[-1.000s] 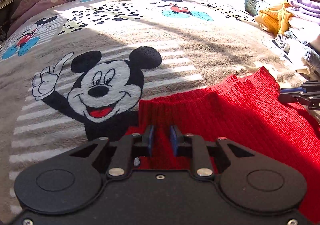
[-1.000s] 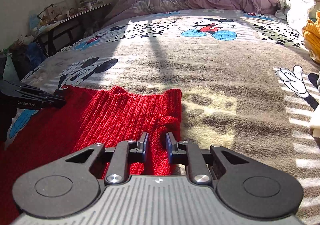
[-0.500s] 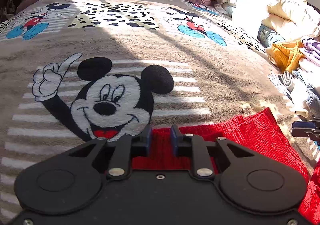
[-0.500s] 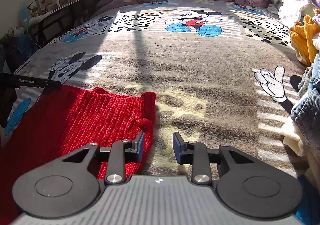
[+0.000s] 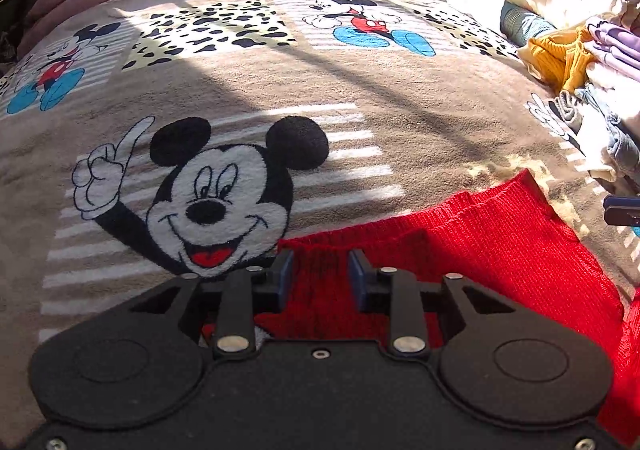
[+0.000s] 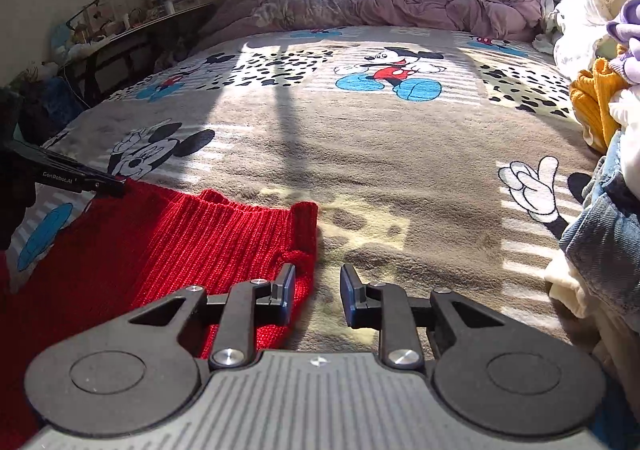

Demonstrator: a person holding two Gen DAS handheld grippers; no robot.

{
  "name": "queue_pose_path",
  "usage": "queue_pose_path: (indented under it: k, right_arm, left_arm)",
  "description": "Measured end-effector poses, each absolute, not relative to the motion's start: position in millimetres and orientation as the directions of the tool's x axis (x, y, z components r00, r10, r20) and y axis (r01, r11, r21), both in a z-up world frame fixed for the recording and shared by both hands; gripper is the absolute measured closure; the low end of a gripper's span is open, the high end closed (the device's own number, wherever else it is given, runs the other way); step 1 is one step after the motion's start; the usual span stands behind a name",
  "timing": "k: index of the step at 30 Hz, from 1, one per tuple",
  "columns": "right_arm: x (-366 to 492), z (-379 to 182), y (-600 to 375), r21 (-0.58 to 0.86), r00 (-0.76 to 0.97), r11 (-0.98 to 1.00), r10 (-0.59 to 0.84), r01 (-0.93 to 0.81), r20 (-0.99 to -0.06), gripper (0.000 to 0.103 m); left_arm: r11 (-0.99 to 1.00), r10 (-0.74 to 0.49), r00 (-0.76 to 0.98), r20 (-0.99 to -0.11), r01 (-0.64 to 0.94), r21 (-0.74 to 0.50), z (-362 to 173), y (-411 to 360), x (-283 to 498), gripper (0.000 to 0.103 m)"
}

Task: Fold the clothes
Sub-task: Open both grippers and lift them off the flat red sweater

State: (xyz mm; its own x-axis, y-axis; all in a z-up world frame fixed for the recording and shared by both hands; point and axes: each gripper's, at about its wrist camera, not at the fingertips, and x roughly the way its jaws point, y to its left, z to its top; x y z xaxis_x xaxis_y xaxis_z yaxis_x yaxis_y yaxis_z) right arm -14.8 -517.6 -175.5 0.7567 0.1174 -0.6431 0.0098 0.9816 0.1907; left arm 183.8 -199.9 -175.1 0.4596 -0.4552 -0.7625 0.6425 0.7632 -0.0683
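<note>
Taking the red ribbed knit sweater (image 5: 472, 250) as the landmark, it lay flat on the grey cartoon-mouse fleece blanket (image 5: 320, 137), at that blanket's near edge. Left of the sweater, only bare blanket and the large mouse face were in view. At the sweater's left corner, the left gripper (image 5: 320, 276) had its jaws opening; red knit showed in the gap between the blue pads, but these no longer pinched it as they had a second before, so the corner appeared released. At the sweater's right edge, the right gripper (image 6: 316, 290) had already let go half a second earlier; its jaws stood apart and were now narrowing again, with only blanket between them and the left pad lying over the sweater's edge. Further right of the sweater, a pile of unfolded clothes (image 6: 608, 185) in yellow, denim and white lay well apart. Judged from this, one fold had been laid down, and both grippers were free to take the next edge.
</note>
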Motion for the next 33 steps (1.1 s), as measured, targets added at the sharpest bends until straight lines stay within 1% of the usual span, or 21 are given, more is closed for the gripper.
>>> queue_pose_path:
  k: [2,3,6,8,9,10,11,12,13,14,16,20,22,25,26,27,28,29,30,31,33]
  right_arm:
    - [-49.4,-168.6,-526.8,0.257,0.785,0.966,0.141,0.023,-0.603,0.076]
    - [-65.9,-169.4,-523.0,0.251,0.791,0.968,0.136,0.023,-0.597,0.076]
    - [-109.4,-176.9,-506.2,0.255,0.801,0.967,0.146,0.009,-0.581,0.076]
    - [-132.3,-194.5,-480.3,0.211,0.782,0.977,0.142,-0.013,-0.607,0.076]
    - [-143.5,-203.4,-467.4,0.185,0.771,0.982,0.137,-0.025,-0.622,0.078]
    - [-152.7,-212.3,-455.2,0.124,0.748,0.992,0.107,-0.034,-0.655,0.078]
    - [-163.6,-216.7,-445.4,0.065,0.754,0.997,0.073,-0.041,-0.653,0.078]
    - [-176.3,-217.1,-439.2,0.025,0.773,0.999,0.052,-0.047,-0.633,0.078]
    - [-187.9,-215.4,-436.4,0.004,0.785,0.999,0.037,-0.044,-0.618,0.078]
    - [-198.4,-214.0,-434.9,-0.015,0.798,0.999,0.015,-0.030,-0.603,0.078]
    - [-215.1,-217.7,-432.0,-0.047,0.800,0.999,-0.022,-0.008,-0.600,0.078]
    - [-235.7,-205.1,-420.5,-0.057,0.847,0.998,-0.035,0.006,-0.530,0.078]
    - [-245.8,-198.9,-414.9,-0.061,0.869,0.998,-0.040,0.012,-0.494,0.078]
    - [-249.9,-193.8,-403.2,-0.066,0.908,0.997,0.002,-0.033,-0.418,0.078]
    - [-247.3,-196.9,-397.6,-0.080,0.906,0.995,0.018,-0.057,-0.423,0.078]
    - [-244.4,-200.6,-392.1,-0.095,0.900,0.992,0.032,-0.081,-0.434,0.078]
    - [-238.6,-210.1,-387.1,-0.113,0.863,0.989,0.030,-0.100,-0.504,0.078]
    - [-232.9,-219.6,-382.0,-0.129,0.821,0.984,0.025,-0.119,-0.570,0.077]
    - [-228.4,-228.3,-377.0,-0.146,0.781,0.980,0.017,-0.138,-0.625,0.077]
    - [-236.9,-228.8,-373.0,-0.180,0.801,0.974,0.003,-0.137,-0.598,0.077]
    - [-240.7,-220.4,-371.7,-0.171,0.794,0.977,-0.002,-0.128,-0.607,0.076]
  left_arm:
    - [0.720,-0.463,0.466,-0.754,0.694,-0.014,-159.1,-215.5,162.1,0.074]
    - [0.696,-0.467,0.468,-0.750,0.718,0.015,-151.5,-224.4,150.0,0.074]
    - [0.640,-0.496,0.454,-0.740,0.767,0.042,-136.2,-248.9,111.5,0.074]
    - [0.586,-0.508,0.433,-0.745,0.807,0.069,-130.6,-267.3,75.5,0.074]
    - [0.548,-0.517,0.412,-0.751,0.833,0.080,-130.0,-273.7,56.0,0.074]
    - [0.509,-0.524,0.394,-0.755,0.856,0.093,-130.3,-279.4,36.0,0.074]
    - [0.477,-0.528,0.385,-0.757,0.872,0.110,-132.5,-283.1,16.8,0.071]
    - [0.457,-0.531,0.376,-0.759,0.882,0.117,-135.8,-284.8,1.1,0.063]
    - [0.439,-0.537,0.365,-0.761,0.891,0.118,-141.4,-285.5,-17.2,0.060]
    - [0.426,-0.538,0.357,-0.764,0.897,0.119,-147.0,-285.8,-33.2,0.059]
    - [0.427,-0.524,0.358,-0.773,0.896,0.125,-159.3,-284.5,-54.5,0.059]
    - [0.502,-0.503,0.383,-0.775,0.859,0.098,-181.4,-266.6,-86.6,0.059]
    - [0.567,-0.498,0.422,-0.757,0.820,0.084,-186.6,-251.0,-95.1,0.059]
    - [0.661,-0.484,0.499,-0.719,0.747,0.073,-191.5,-224.8,-105.3,0.059]
    - [0.681,-0.479,0.521,-0.707,0.729,0.076,-195.5,-215.6,-110.6,0.059]
    - [0.692,-0.472,0.531,-0.704,0.717,0.077,-202.5,-207.2,-117.1,0.056]
    - [0.701,-0.458,0.533,-0.712,0.709,0.079,-212.1,-201.2,-123.0,0.052]
    - [0.709,-0.450,0.537,-0.713,0.701,0.081,-219.9,-195.4,-128.8,0.045]
    - [0.714,-0.456,0.551,-0.699,0.695,0.083,-223.6,-190.2,-134.3,0.041]
    - [0.720,-0.461,0.565,-0.684,0.689,0.084,-227.3,-185.1,-139.8,0.040]
    - [0.732,-0.464,0.587,-0.663,0.675,0.085,-228.1,-178.3,-148.0,0.039]
